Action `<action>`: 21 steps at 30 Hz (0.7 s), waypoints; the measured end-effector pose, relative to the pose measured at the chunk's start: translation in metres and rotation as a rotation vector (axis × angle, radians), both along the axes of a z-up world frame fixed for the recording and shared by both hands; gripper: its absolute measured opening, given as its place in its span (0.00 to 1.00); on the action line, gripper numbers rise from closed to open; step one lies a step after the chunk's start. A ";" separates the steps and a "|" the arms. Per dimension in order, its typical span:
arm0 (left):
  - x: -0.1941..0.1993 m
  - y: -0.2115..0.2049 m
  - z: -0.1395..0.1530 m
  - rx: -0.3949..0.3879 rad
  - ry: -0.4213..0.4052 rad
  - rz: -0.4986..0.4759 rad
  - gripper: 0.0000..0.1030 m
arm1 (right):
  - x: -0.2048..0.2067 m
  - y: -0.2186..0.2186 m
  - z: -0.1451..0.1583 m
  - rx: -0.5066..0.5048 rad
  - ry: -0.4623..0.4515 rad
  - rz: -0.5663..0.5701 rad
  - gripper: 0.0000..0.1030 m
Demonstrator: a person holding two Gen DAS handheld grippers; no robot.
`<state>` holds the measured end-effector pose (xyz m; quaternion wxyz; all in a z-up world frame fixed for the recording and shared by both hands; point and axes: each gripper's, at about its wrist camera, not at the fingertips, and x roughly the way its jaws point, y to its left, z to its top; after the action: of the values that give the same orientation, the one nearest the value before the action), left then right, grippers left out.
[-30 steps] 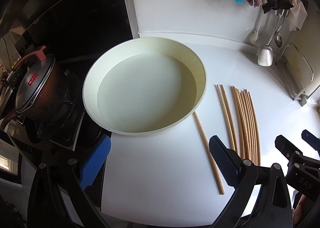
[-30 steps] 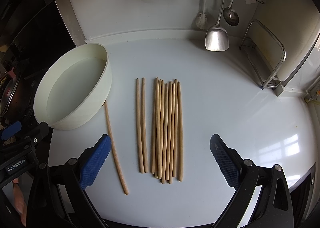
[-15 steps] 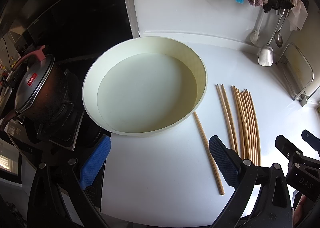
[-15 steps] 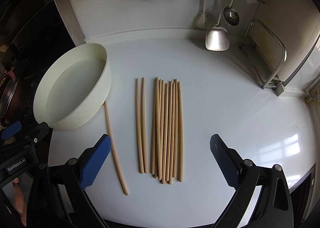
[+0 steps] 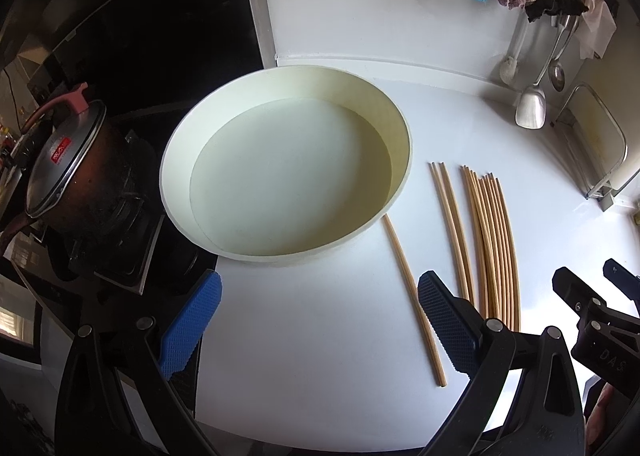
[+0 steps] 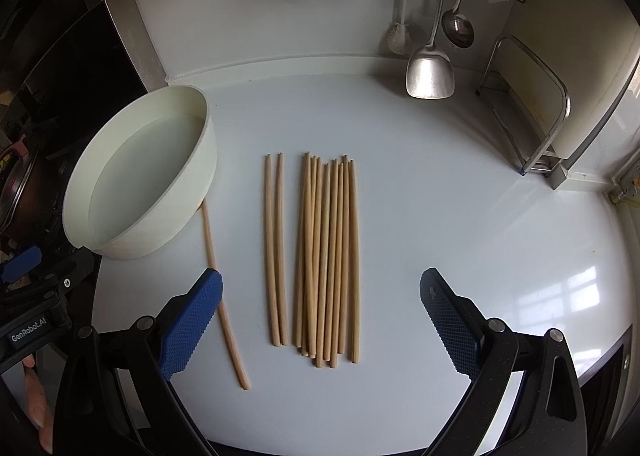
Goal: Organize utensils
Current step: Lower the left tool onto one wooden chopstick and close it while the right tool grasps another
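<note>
On left gripper [image 6: 36,292]: "GenRobot.AI"

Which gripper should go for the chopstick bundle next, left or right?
Right. The right gripper is open and centred over the chopstick bundle; the left gripper faces the bowl, with the bundle off to its side.

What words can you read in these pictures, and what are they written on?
"GenRobot.AI": white letters on the left claw body, seen from the right wrist.
"DAS": raised letters on the right claw body, seen from the left wrist.
Red label on the pot lid: too small to read.
</note>
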<state>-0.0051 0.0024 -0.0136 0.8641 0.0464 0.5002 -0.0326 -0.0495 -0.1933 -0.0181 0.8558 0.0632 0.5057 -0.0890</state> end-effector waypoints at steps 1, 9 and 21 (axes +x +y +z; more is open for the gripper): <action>-0.001 -0.002 -0.003 0.002 0.011 -0.001 0.94 | -0.001 -0.003 -0.003 -0.002 0.009 -0.001 0.92; -0.014 -0.016 -0.032 -0.029 0.051 0.003 0.94 | -0.022 -0.039 -0.029 0.018 -0.007 0.020 0.92; -0.007 -0.048 -0.080 -0.056 0.000 0.081 0.94 | -0.015 -0.072 -0.079 -0.054 -0.065 0.012 0.92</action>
<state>-0.0123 -0.0454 -0.0937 0.8656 0.0020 0.5006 -0.0116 -0.0646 -0.2655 -0.0970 0.8737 0.0399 0.4754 -0.0953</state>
